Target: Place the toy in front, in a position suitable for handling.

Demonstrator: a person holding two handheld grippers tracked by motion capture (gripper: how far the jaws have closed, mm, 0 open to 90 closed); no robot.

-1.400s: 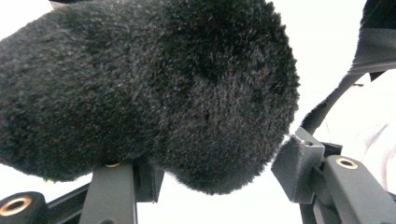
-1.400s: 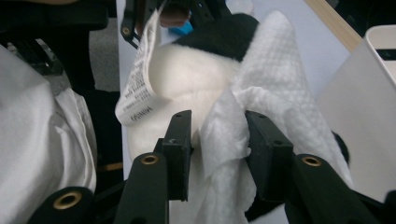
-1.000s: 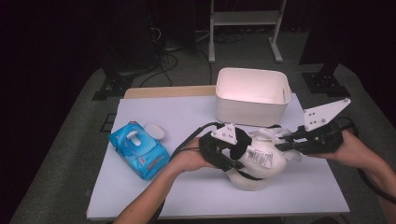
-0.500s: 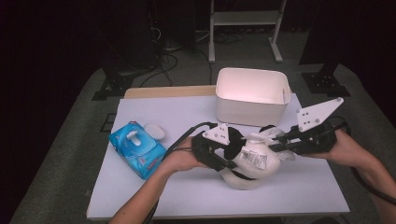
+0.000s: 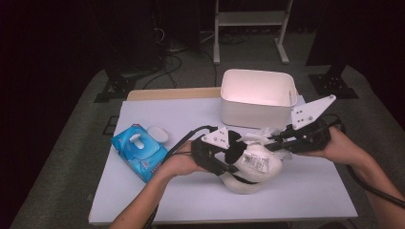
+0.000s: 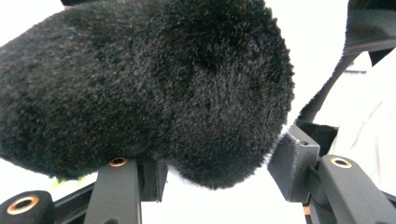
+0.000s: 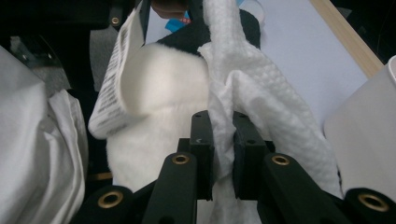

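A: Where is the plush toy [image 5: 255, 164]?

B: Mid-worktop [image 5: 143, 200], before the white bin [image 5: 258, 102]. Left tool [image 5: 229, 160] holds its black furry part [image 6: 154, 84], jaws parted around it.

A: And the right tool [image 7: 219, 140]?

B: Closed on a white wipe [image 7: 261, 107]. Both look light, soft and limp; pinch folds firmly, the plush by its bulk.

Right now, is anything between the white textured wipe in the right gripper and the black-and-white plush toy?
Nothing visible does. The white textured wipe, pinched in the right gripper, appears to lie directly against the white fur of the black-and-white plush toy. The toy's printed label hangs off to one side, not under the wipe.
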